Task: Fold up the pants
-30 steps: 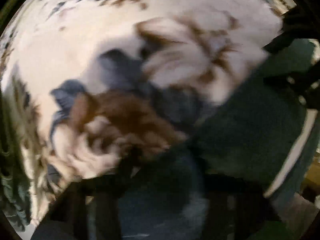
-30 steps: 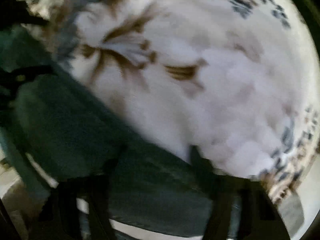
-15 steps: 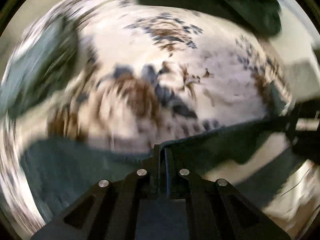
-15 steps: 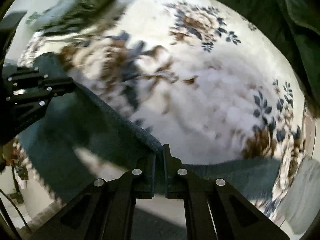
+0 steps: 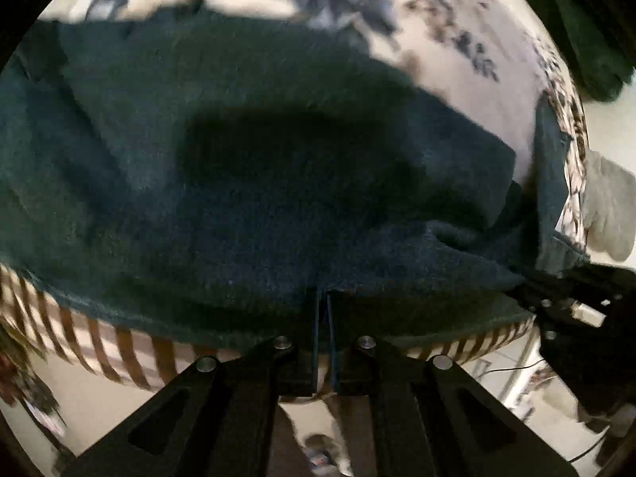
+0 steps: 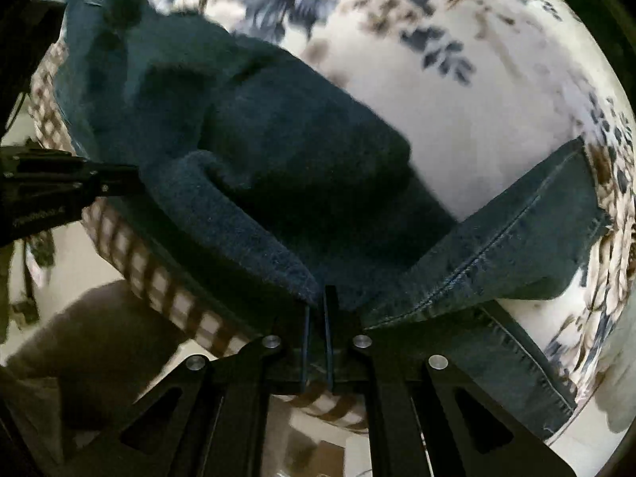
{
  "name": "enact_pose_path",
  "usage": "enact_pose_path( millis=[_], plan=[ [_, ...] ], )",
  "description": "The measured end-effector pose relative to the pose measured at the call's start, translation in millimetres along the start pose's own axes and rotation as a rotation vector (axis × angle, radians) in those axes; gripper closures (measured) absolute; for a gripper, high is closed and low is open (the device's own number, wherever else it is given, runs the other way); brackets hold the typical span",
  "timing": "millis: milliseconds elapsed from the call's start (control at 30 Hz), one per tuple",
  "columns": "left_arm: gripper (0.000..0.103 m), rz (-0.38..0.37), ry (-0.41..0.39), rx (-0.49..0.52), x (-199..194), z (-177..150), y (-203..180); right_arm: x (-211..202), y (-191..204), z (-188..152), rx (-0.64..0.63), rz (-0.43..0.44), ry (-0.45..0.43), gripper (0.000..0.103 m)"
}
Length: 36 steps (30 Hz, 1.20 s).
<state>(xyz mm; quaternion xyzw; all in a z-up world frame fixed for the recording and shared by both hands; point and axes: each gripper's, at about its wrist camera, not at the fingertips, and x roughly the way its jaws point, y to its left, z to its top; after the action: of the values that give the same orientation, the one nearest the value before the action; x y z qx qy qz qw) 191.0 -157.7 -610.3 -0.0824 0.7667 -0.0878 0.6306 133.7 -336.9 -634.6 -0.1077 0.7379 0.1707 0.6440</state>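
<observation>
Both claws have dragged the jeans [image 6: 302, 151] toward the near edge of the floral bedspread [image 6: 457, 91]; denim now fills the left view. Left claw [image 5: 322, 298] pinched shut on an edge of denim; right claw [image 6: 316, 298] shut on the seam fold. Jeans partly overhang the striped border [image 5: 131, 353]. Risk: thin pinch slips, fold collapses off the edge.

Support is a bed with floral white/blue/brown cover [image 6: 457, 127], checked brown edging toward the tool base. Dark blue pants [image 6: 278, 151] lie on it directly ahead of the fingers; a stitched denim leg [image 6: 528, 234] runs off to the right.
</observation>
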Motion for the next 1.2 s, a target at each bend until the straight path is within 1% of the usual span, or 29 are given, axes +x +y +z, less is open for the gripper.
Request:
enact_pose_path(
  millis=[67, 100, 133, 167, 200, 233, 267, 300, 333, 367, 433, 533, 600, 633, 667, 700, 733, 767, 833, 900, 933, 967, 1000, 1033, 1067, 1100, 1133, 1167, 1200],
  plan=[
    [0.096, -0.062, 0.021, -0.101, -16, -4, 10, 5, 1, 0, 0.033, -0.017, 0.031, 0.091],
    [0.090, -0.101, 0.004, -0.143, -32, -8, 15, 5, 2, -1, 0.049, -0.028, 0.049, 0.085],
    [0.085, -0.117, -0.010, -0.157, -45, -10, 17, 2, 2, -2, 0.067, -0.016, 0.052, 0.071],
    [0.067, -0.113, -0.025, -0.160, -56, -12, 18, -4, 0, -4, 0.105, 0.015, 0.043, 0.062],
    [0.038, -0.098, -0.052, -0.154, -70, -13, 19, -15, -5, -6, 0.185, 0.070, 0.019, 0.043],
    [0.026, -0.065, -0.092, -0.141, -84, -12, 19, -23, -10, -9, 0.254, 0.110, 0.000, 0.026],
    [0.019, -0.032, -0.131, -0.129, -93, -11, 19, -31, -15, -10, 0.312, 0.123, -0.020, 0.021],
    [0.019, 0.034, -0.201, -0.105, -103, -5, 17, -46, -25, -13, 0.410, 0.100, -0.063, 0.019],
    [0.018, 0.089, -0.248, -0.076, -106, -1, 15, -52, -34, -14, 0.470, 0.082, -0.090, 0.019],
    [0.018, 0.164, -0.300, -0.045, -107, 9, 9, -60, -44, -14, 0.541, 0.055, -0.116, 0.019],
    [0.018, 0.240, -0.358, -0.011, -101, 21, 9, -67, -75, -9, 0.687, -0.031, -0.136, 0.019],
    [0.018, 0.250, -0.398, -0.028, -87, 45, 7, -52, -125, 9, 0.818, -0.144, -0.134, 0.019],
    [0.018, 0.264, -0.412, -0.019, -80, 56, -2, -28, -160, 24, 0.861, -0.220, -0.086, 0.020],
    [0.018, 0.272, -0.415, -0.011, -79, 58, -4, -18, -174, 31, 0.868, -0.238, -0.066, 0.025],
    [0.018, 0.271, -0.418, -0.010, -77, 59, -6, -5, -185, 40, 0.860, -0.234, -0.045, 0.034],
    [0.018, 0.264, -0.417, -0.009, -74, 59, -12, 4, -192, 43, 0.847, -0.227, -0.033, 0.061],
    [0.018, 0.258, -0.413, -0.009, -72, 58, -16, 7, -198, 42, 0.844, -0.217, -0.042, 0.092],
    [0.018, 0.239, -0.411, -0.007, -71, 54, -22, 0, -203, 29, 0.876, -0.194, -0.080, 0.097],
    [0.018, 0.214, -0.421, -0.006, -72, 42, -34, -21, -210, -5, 0.970, -0.155, -0.183, 0.097],
    [0.018, 0.203, -0.415, -0.017, -70, 31, -46, -45, -213, -62, 1.091, -0.118, -0.273, 0.097],
    [0.018, 0.191, -0.408, -0.023, -69, 23, -53, -50, -213, -89, 1.147, -0.101, -0.296, 0.097],
    [0.018, 0.178, -0.396, -0.021, -66, 15, -61, -53, -212, -118, 1.202, -0.089, -0.306, 0.097],
    [0.018, 0.173, -0.381, -0.012, -61, 9, -69, -48, -211, -148, 1.259, -0.086, -0.292, 0.097],
    [0.018, 0.170, -0.366, -0.001, -57, 3, -76, -39, -212, -173, 1.307, -0.090, -0.249, 0.097],
    [0.018, 0.170, -0.348, 0.016, -50, -3, -83, -23, -214, -197, 1.349, -0.034, -0.209, 0.094],
    [0.018, 0.176, -0.334, 0.028, -44, -7, -89, -10, -215, -213, 1.376, 0.056, -0.208, 0.094],
    [0.018, 0.183, -0.320, 0.038, -38, -10, -94, 2, -216, -230, 1.421, 0.160, -0.224, 0.094],
    [0.018, 0.190, -0.303, 0.049, -32, -13, -98, 10, -217, -248, 1.476, 0.241, -0.249, 0.094],
    [0.018, 0.192, -0.297, 0.056, -28, -15, -100, 13, -217, -263, 1.524, 0.296, -0.291, 0.093]
  ],
)
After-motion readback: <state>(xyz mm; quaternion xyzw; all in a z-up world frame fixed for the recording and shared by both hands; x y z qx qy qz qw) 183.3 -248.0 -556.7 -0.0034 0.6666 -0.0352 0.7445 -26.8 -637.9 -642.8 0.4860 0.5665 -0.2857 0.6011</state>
